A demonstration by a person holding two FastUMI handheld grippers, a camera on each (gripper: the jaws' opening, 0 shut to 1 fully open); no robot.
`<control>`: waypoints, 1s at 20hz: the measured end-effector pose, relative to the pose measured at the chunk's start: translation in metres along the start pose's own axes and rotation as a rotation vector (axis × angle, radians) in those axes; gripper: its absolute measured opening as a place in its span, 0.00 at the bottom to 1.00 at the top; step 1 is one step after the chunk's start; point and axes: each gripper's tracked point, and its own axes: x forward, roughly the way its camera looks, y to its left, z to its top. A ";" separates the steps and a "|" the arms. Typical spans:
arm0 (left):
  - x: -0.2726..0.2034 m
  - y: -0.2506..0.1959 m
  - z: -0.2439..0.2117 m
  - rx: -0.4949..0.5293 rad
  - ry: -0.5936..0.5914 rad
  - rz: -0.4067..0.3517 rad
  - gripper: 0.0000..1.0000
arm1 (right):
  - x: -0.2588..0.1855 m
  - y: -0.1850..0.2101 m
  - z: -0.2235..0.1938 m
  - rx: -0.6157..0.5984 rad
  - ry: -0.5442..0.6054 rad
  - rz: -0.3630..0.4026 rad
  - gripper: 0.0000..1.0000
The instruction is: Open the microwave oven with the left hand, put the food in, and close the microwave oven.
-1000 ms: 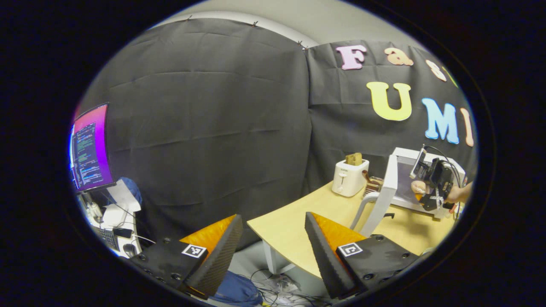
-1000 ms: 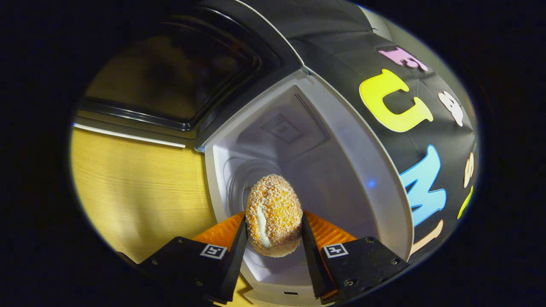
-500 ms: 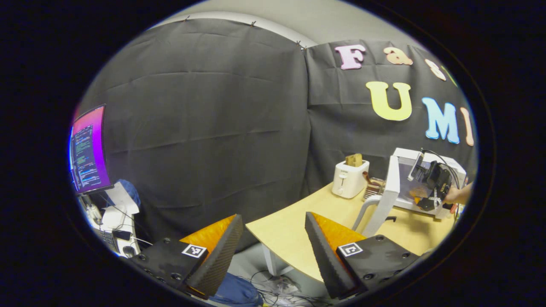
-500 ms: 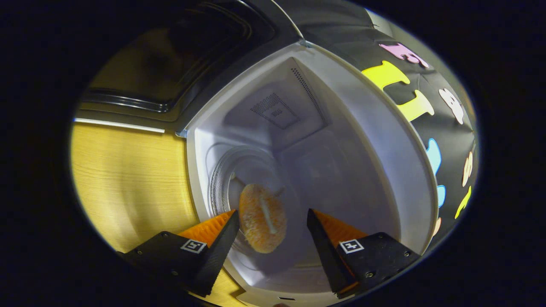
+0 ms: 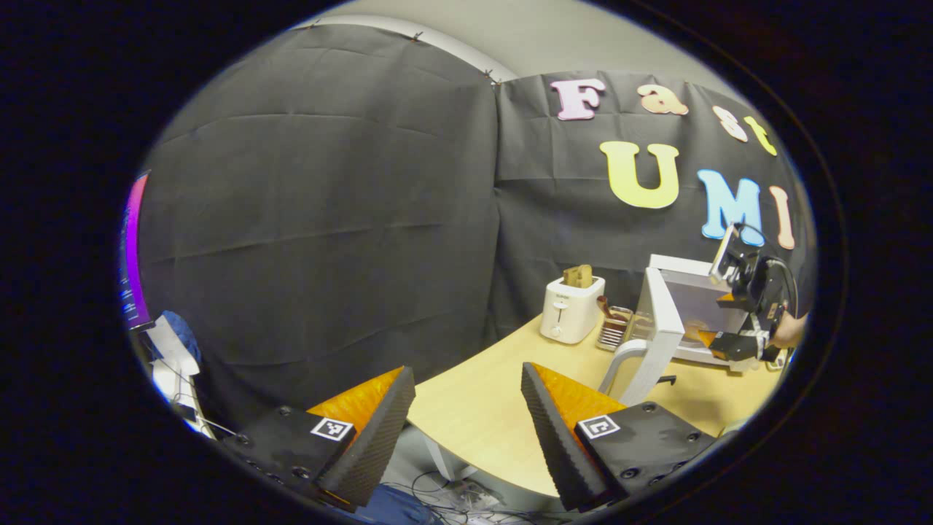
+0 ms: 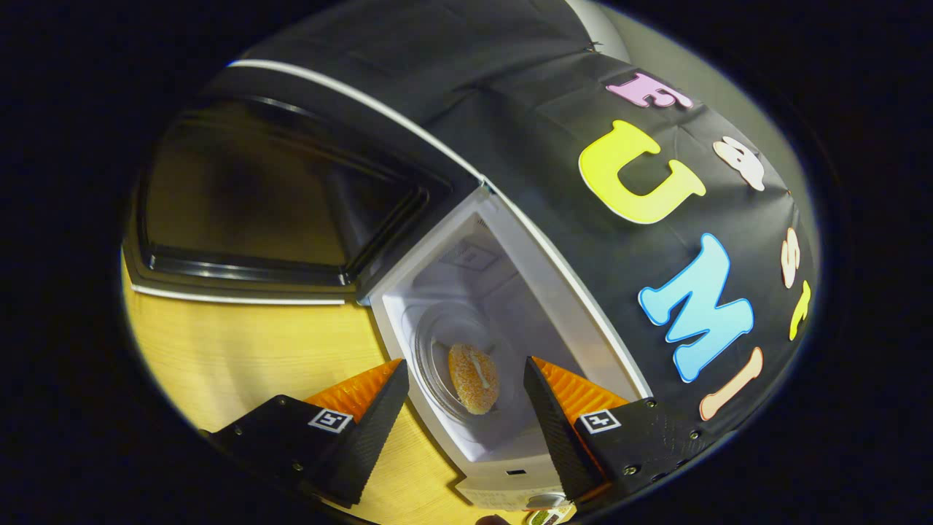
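While both grippers' fingers stay spread, bread lies inside the microwave, door open beside toaster.

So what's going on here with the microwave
A person with a claw in each hand is loading a microwave. Its door stands open, and the bun lies on the glass plate inside. The right claw is open, outside the cavity. The left claw is open too, over the table edge. The door is not yet closed.
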 end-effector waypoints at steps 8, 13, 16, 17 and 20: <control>0.073 -0.028 -0.004 0.028 0.011 -0.143 0.96 | -0.100 -0.028 0.054 0.225 -0.139 -0.100 0.97; 0.112 -0.061 -0.024 0.034 0.054 -0.220 0.96 | -0.153 -0.057 0.057 0.316 -0.171 -0.176 0.99; 0.123 -0.085 -0.038 0.040 0.096 -0.271 0.88 | -0.182 -0.065 0.047 0.415 -0.158 -0.199 0.97; 0.125 -0.093 -0.046 0.046 0.113 -0.293 0.83 | -0.191 -0.067 0.044 0.441 -0.158 -0.206 0.97; 0.128 -0.104 -0.055 0.070 0.140 -0.310 0.57 | -0.216 -0.083 0.025 0.435 -0.142 -0.271 0.97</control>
